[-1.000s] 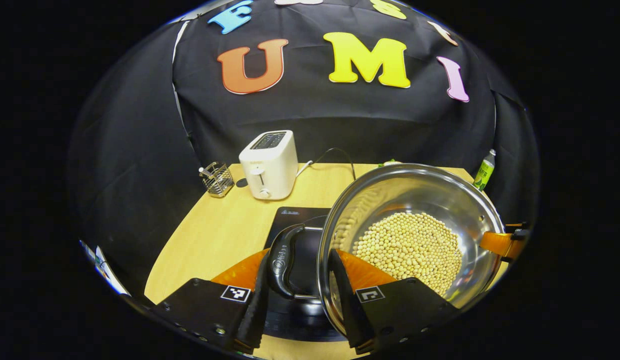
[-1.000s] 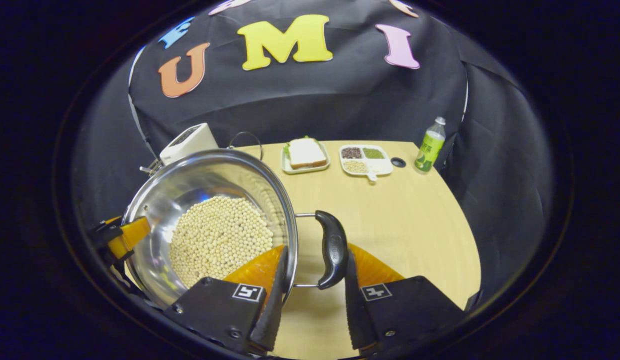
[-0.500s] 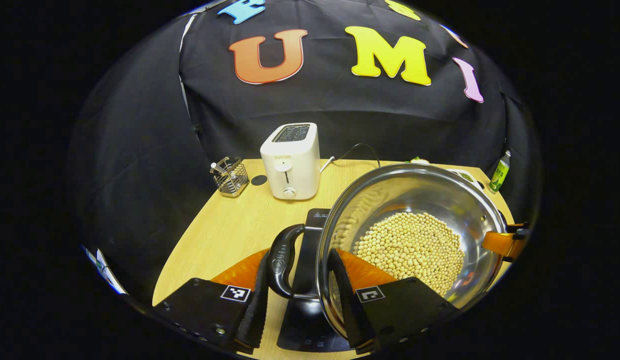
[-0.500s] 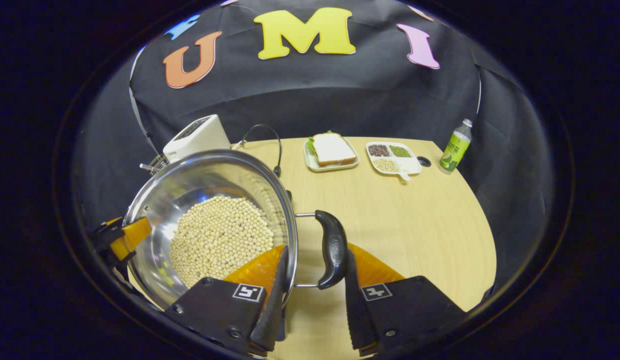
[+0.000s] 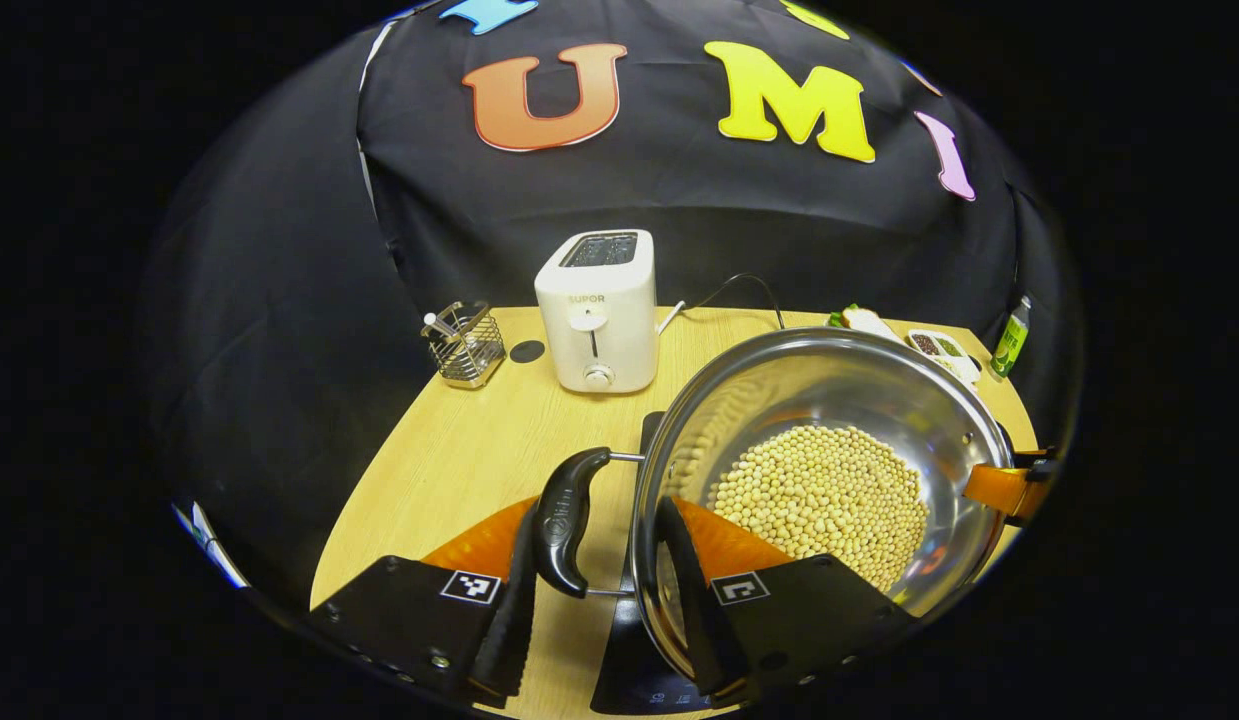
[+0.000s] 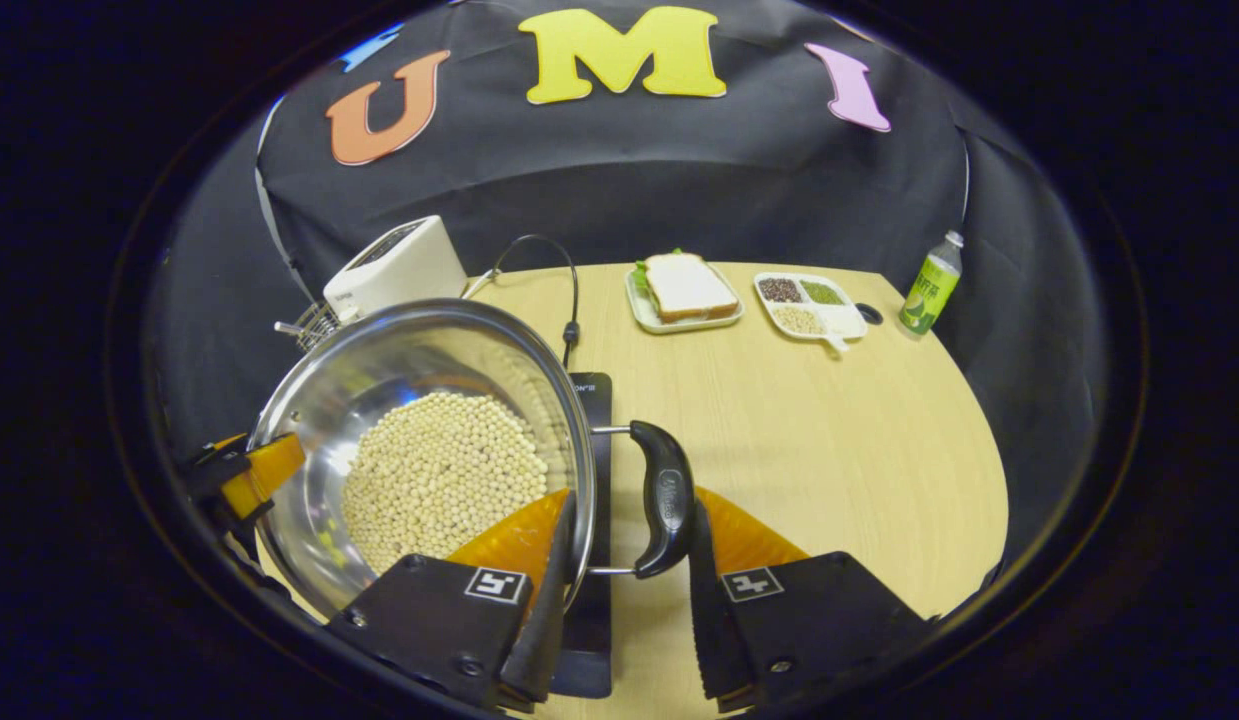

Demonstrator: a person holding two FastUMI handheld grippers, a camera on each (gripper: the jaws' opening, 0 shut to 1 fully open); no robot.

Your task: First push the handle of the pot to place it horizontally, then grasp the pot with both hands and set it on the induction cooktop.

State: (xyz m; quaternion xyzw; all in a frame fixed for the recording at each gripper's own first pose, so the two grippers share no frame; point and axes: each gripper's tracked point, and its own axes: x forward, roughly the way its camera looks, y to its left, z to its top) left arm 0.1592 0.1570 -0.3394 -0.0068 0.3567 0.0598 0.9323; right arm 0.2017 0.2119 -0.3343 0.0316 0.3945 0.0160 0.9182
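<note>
Above the induction cooktop [image 6: 591, 600], whose dark slab shows under the rim, hangs the pot [image 5: 829, 480], carried between both grippers. I judge the handle-pushing step done: both loop handles lie level, one to each side. What remains is lowering the pot squarely onto the cooktop and letting go.

Left of the pot, the left gripper [image 5: 599, 600] straddles the left handle [image 5: 564, 520], one finger outside the grip and the other inside the pot wall, narrowed around it; I cannot tell whether both fingers actually press. Right of the pot, the right gripper [image 6: 624, 600] brackets the right handle [image 6: 664, 500] the same way.

The pot is shiny steel, wide and shallow, lidless, its floor covered with pale beans [image 6: 439, 475]. It looks heavy, and tilting would shift the load. Behind the pot stands a white toaster [image 5: 597, 310].
</note>
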